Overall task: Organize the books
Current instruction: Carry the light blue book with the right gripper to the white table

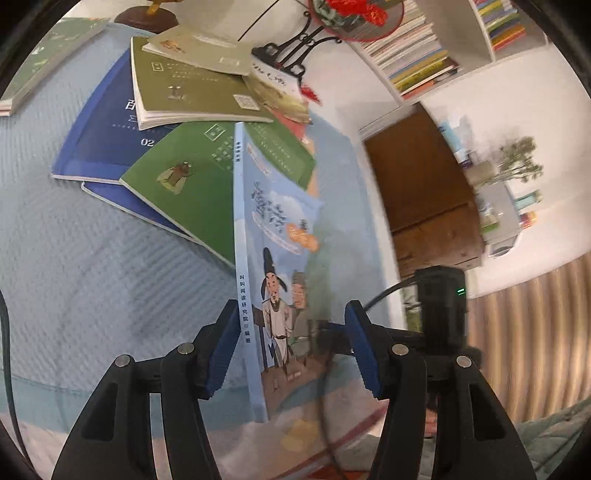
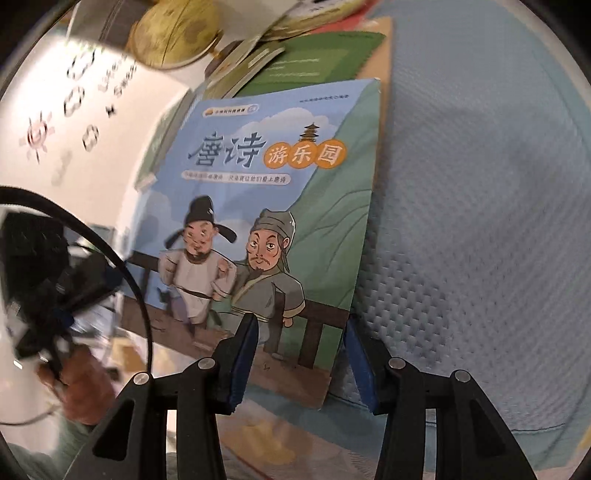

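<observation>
A light blue picture book (image 1: 275,258) with two cartoon men on its cover stands on edge between the jaws of my left gripper (image 1: 291,347), which are open and wider than its spine. The same book (image 2: 266,221) fills the right wrist view, its lower right corner between the open jaws of my right gripper (image 2: 299,362). I cannot tell which finger touches it. Behind it lies a loose pile: a green insect book (image 1: 184,184), dark blue books (image 1: 99,129) and an olive book (image 1: 192,92). The right gripper body (image 1: 443,306) shows beyond the book.
A pale blue quilted cloth (image 1: 74,277) covers the surface. A white bookshelf (image 1: 424,48) with many books, a fan stand (image 1: 295,55) and a wooden cabinet (image 1: 424,203) stand behind. A golden globe (image 2: 173,33) sits at the back. One green book (image 1: 48,55) lies at far left.
</observation>
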`<action>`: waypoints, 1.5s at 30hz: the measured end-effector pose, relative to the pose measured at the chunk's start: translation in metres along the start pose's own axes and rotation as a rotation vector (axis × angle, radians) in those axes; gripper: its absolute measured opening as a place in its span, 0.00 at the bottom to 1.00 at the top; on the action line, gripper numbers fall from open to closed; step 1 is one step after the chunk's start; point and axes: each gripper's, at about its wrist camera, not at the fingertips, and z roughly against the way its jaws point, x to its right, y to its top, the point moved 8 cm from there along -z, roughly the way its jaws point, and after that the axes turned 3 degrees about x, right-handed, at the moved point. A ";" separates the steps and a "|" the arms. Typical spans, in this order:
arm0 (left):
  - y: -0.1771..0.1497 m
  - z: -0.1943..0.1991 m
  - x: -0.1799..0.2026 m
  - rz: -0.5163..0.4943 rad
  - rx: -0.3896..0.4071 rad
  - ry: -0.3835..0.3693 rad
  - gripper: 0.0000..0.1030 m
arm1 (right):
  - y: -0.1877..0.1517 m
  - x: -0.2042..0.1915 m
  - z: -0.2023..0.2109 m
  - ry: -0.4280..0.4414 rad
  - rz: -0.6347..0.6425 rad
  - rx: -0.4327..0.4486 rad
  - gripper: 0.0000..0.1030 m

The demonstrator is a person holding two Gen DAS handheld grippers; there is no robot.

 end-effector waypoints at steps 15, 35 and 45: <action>-0.015 -0.036 0.010 0.116 -0.035 -0.107 0.17 | 0.012 -0.004 0.011 0.045 -0.053 0.002 0.49; -0.010 -0.041 0.007 0.244 -0.089 -0.142 0.21 | 0.040 -0.003 0.007 0.443 -0.367 0.075 0.28; -0.008 -0.036 -0.019 0.206 -0.108 -0.081 0.26 | 0.052 -0.013 0.006 0.185 -0.205 0.112 0.27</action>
